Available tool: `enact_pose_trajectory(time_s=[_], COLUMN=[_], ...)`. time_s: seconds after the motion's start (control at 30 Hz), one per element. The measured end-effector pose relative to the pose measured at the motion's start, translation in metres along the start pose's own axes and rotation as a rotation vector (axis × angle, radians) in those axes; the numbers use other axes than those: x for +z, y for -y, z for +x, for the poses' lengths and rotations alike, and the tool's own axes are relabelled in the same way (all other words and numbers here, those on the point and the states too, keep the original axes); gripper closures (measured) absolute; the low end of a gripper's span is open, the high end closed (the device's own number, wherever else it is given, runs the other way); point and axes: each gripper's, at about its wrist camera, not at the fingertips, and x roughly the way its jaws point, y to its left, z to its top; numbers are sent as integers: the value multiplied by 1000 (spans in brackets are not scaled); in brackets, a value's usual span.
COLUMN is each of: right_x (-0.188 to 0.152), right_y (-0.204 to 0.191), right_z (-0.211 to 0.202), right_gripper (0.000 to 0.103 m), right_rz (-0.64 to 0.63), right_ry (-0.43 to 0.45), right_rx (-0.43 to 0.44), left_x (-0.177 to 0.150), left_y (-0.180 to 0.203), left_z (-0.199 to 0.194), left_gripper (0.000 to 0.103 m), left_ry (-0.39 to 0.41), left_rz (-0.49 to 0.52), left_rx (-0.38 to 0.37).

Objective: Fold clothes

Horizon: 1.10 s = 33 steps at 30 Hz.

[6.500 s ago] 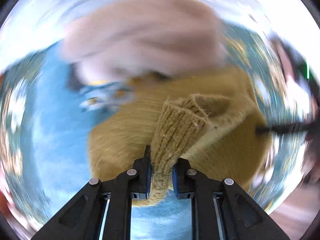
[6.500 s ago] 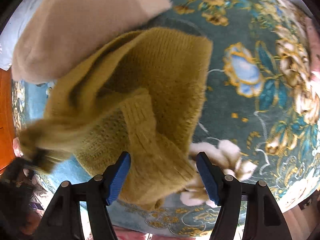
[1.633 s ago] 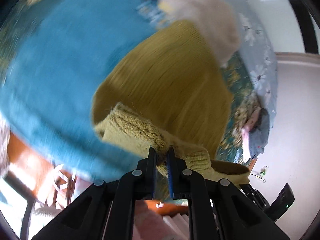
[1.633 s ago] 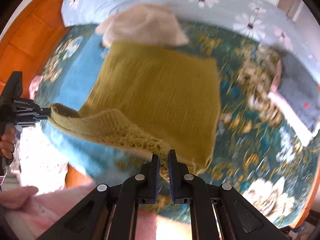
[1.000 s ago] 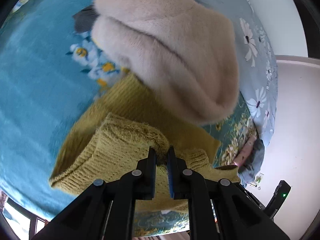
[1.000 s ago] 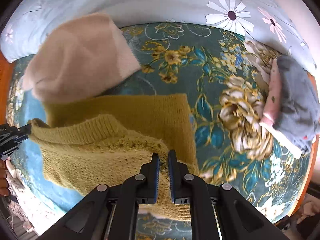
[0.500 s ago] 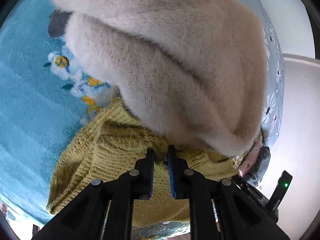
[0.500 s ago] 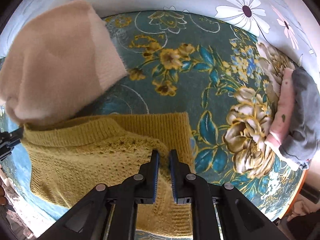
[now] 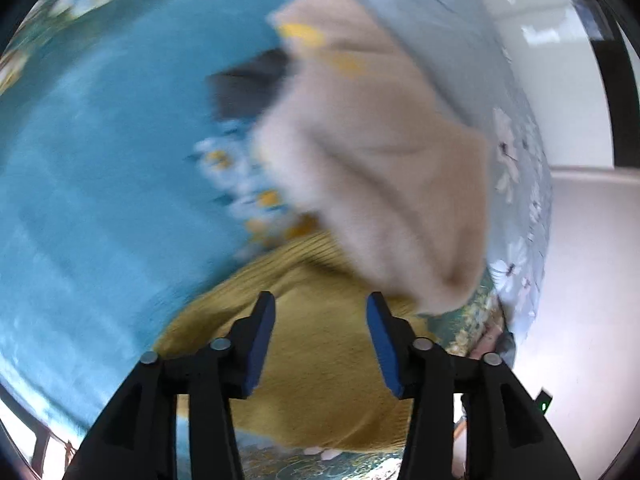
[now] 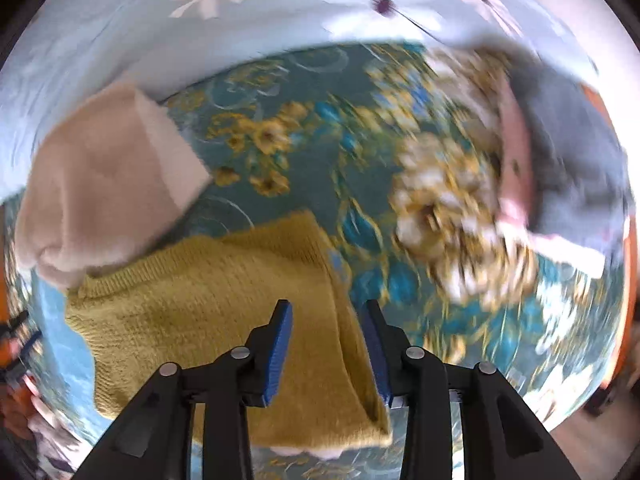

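Observation:
A mustard-yellow knit sweater (image 10: 224,296) lies folded on the teal floral bedspread (image 10: 304,128); it also shows in the left wrist view (image 9: 320,360). My left gripper (image 9: 322,312) is open and empty just above the sweater's left part. My right gripper (image 10: 328,320) is open and empty over the sweater's right edge. A folded beige fuzzy sweater (image 9: 380,184) lies beyond the yellow one, its near edge overlapping it, and it shows at the left in the right wrist view (image 10: 104,184).
A stack of folded pink and grey clothes (image 10: 560,168) lies at the far right of the bed. A pale blue daisy-print cover (image 10: 280,4) runs along the back. A dark item (image 9: 248,84) lies behind the beige sweater. A white wall (image 9: 580,280) is to the right.
Both grippers have opened and let go of the yellow sweater's edge, which now lies folded over on the bed. Both have drawn back a little.

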Motion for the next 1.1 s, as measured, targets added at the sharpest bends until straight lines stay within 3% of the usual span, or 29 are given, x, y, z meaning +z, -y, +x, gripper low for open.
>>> enact_pose_trajectory(time_s=[0.17,0.33,0.53,0.73,0.83,0.9,0.97,1.1], right_x=[-65,-120,-156,-154,-153,-154,-154,-146], right_y=[62,108,123,124,122,121,119,114], right_z=[30,61,94,121,130,131,128,113], right_gripper=[55,48,41,40,40,43,54,77], right_rz=[218,444,589,640,645,656,672,672], right_ry=[-103,-159,-178,-166,-158,-149,-146,-152], right_rx=[108,234,369,413,419,428,428,376], left_x=[-56,-90,-104,-105,-104,-103,-100,-93], left_y=[-83,-118,-137,-149,-151,-150,-146,-120], left_z=[23,53,77,78,71,67,61,32], left_gripper=[52,44,39,36,49,72,84,88], left_ry=[-90,-132,-97,2,45,44,41,76], left_rz=[-158,-217,-304,-375,-372,-360,-340,-232], left_rx=[49,58,18,-34,-49,-30,-9,33])
